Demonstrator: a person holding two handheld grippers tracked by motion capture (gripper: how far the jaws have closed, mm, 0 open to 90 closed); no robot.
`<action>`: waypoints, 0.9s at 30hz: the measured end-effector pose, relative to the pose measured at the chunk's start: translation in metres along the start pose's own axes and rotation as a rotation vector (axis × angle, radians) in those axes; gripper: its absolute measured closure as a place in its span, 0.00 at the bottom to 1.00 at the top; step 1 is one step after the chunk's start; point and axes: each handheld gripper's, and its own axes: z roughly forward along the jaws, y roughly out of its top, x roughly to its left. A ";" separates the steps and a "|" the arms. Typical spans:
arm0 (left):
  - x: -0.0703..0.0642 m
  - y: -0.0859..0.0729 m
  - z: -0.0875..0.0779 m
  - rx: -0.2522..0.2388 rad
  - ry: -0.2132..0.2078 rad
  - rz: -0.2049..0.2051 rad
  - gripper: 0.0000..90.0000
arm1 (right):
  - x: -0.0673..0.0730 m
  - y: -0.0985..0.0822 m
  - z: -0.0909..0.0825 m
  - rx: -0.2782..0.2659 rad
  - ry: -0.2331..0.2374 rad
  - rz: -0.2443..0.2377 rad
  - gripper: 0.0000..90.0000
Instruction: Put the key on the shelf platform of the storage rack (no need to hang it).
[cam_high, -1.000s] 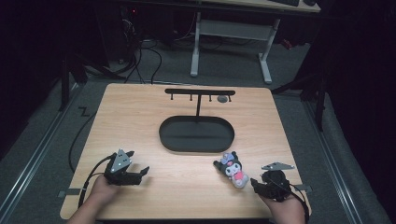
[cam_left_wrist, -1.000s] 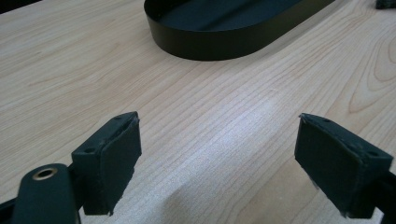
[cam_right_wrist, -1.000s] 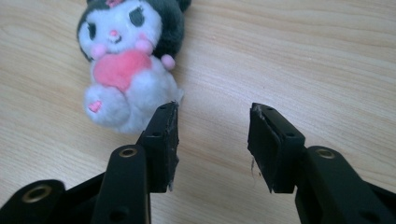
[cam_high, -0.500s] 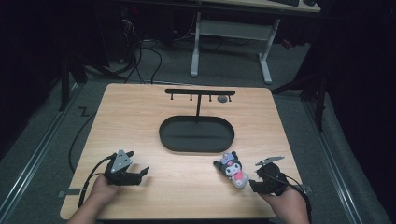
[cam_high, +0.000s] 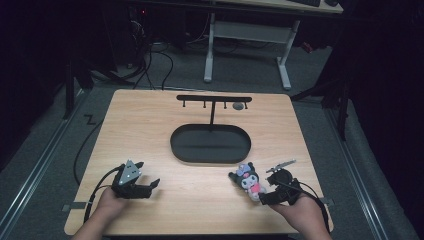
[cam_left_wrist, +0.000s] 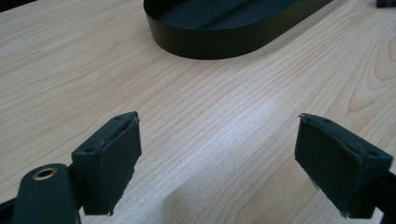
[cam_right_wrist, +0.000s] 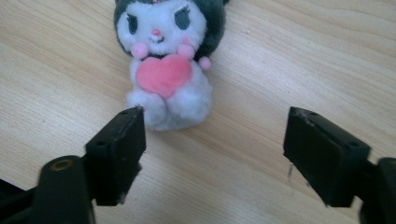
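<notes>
A small plush toy (cam_high: 248, 181) (cam_right_wrist: 168, 60) with a dark hood, white face and pink heart lies on the wooden table (cam_high: 150, 130) at the front right. My right gripper (cam_high: 264, 194) (cam_right_wrist: 212, 154) sits just behind its feet; its jaws have just been opening and stand wide apart, with bare table between the pads and the toy beyond their tips. At the front left my left gripper (cam_high: 150, 186) (cam_left_wrist: 219, 163) rests open on the table, nothing between its fingers.
A black oval tray (cam_high: 210, 143) (cam_left_wrist: 219, 28) lies in the middle of the table. Behind it stands a black T-shaped rack (cam_high: 214, 100) with small hooks. A desk frame and cables are on the floor beyond the far edge.
The right gripper has opened, let go of the plush toy and drawn back a little toward the front right. The toy stays lying on the table. The left gripper has not moved.
</notes>
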 end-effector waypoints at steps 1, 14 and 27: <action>0.000 0.000 0.000 0.000 0.000 0.000 0.17 | 0.002 0.001 0.001 0.001 -0.005 -0.009 0.17; 0.000 0.000 0.000 -0.003 0.000 -0.002 0.17 | 0.017 0.012 0.008 0.007 0.006 -0.036 0.16; 0.000 0.000 0.000 -0.003 -0.001 -0.003 0.17 | 0.024 0.013 0.027 0.030 0.021 -0.050 0.16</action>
